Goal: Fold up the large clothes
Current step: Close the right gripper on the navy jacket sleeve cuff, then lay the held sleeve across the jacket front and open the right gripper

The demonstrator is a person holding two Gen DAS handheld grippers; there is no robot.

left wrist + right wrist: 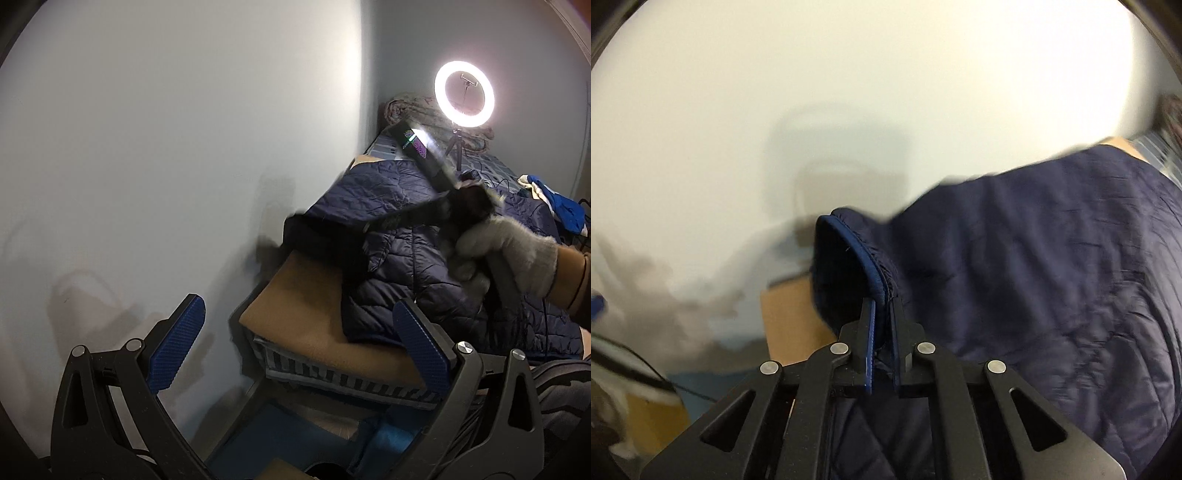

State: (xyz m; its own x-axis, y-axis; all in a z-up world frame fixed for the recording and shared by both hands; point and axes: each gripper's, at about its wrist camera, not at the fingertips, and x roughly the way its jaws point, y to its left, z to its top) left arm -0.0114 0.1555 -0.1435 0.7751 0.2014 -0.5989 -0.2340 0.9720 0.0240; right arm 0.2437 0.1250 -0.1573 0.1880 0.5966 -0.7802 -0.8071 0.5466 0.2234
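A navy quilted jacket (406,236) lies on a bed covered by a brown blanket (306,306). My left gripper (295,343) is open and empty, held off the bed's near-left corner, apart from the jacket. My right gripper (882,314) is shut on the jacket's sleeve cuff (864,258) and holds it lifted over the jacket body (1052,277). In the left wrist view the right gripper (373,227) is blurred, held by a grey-gloved hand (506,251) above the jacket.
A lit ring light (464,94) on a small tripod stands at the bed's far end, by a rolled blanket (406,107). Blue and white cloth (554,199) lies at the right. A pale wall (166,166) runs along the bed's left. A blue floor (277,432) lies below.
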